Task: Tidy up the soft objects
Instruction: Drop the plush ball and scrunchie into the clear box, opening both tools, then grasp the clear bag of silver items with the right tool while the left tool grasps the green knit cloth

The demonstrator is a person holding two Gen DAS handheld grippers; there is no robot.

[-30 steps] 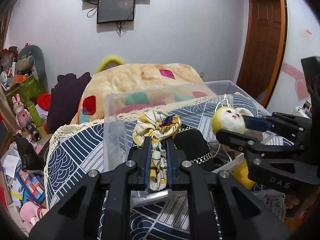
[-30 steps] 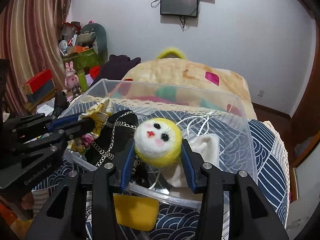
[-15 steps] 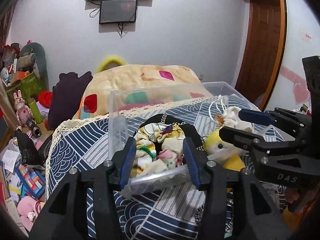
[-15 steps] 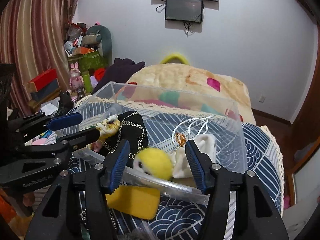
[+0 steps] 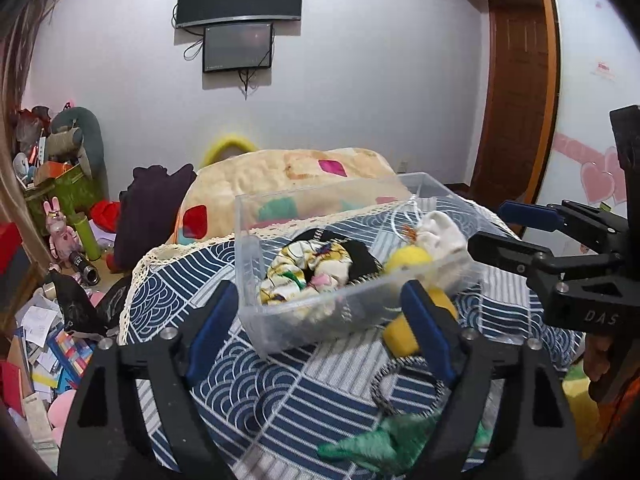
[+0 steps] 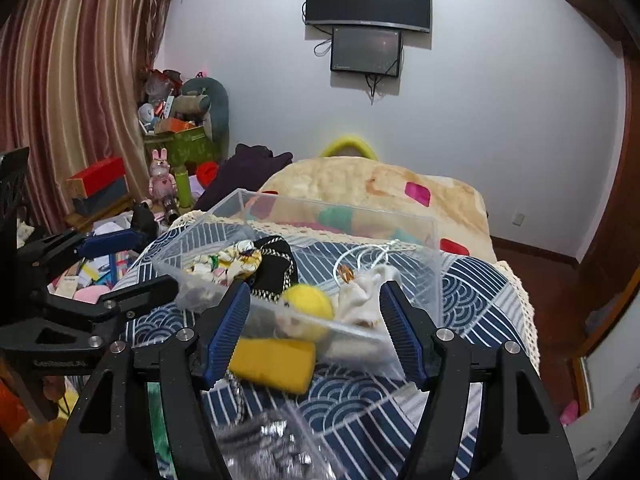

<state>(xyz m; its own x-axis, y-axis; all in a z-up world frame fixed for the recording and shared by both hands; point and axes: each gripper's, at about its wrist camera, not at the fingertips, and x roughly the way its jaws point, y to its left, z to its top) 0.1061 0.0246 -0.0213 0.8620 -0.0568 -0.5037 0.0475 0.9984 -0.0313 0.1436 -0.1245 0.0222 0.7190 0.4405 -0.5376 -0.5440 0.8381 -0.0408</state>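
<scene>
A clear plastic bin (image 5: 256, 280) (image 6: 436, 280) stands on a blue-and-white patterned cloth. Inside lie a floral scrunchie (image 5: 296, 276) (image 6: 224, 262), a black chained item (image 5: 360, 256) (image 6: 276, 268), a yellow felt doll head (image 5: 408, 260) (image 6: 308, 304) and a white cloth piece (image 5: 440, 232) (image 6: 360, 296). My left gripper (image 5: 320, 332) is open and empty, in front of the bin. My right gripper (image 6: 316, 336) is open and empty, also in front of it. A yellow sponge (image 5: 404, 332) (image 6: 272, 364) lies just outside the bin's front wall.
A green fabric item (image 5: 384, 444) and a patterned loop (image 5: 404, 384) lie on the cloth near me. A crinkly clear wrapper (image 6: 272, 444) lies low in the right wrist view. A patterned quilt (image 5: 296, 176) is behind the bin. Clutter (image 5: 52, 320) covers the floor at left.
Both grippers opened and pulled back from the bin. The scrunchie and the yellow doll head were let go and now lie inside the bin.
</scene>
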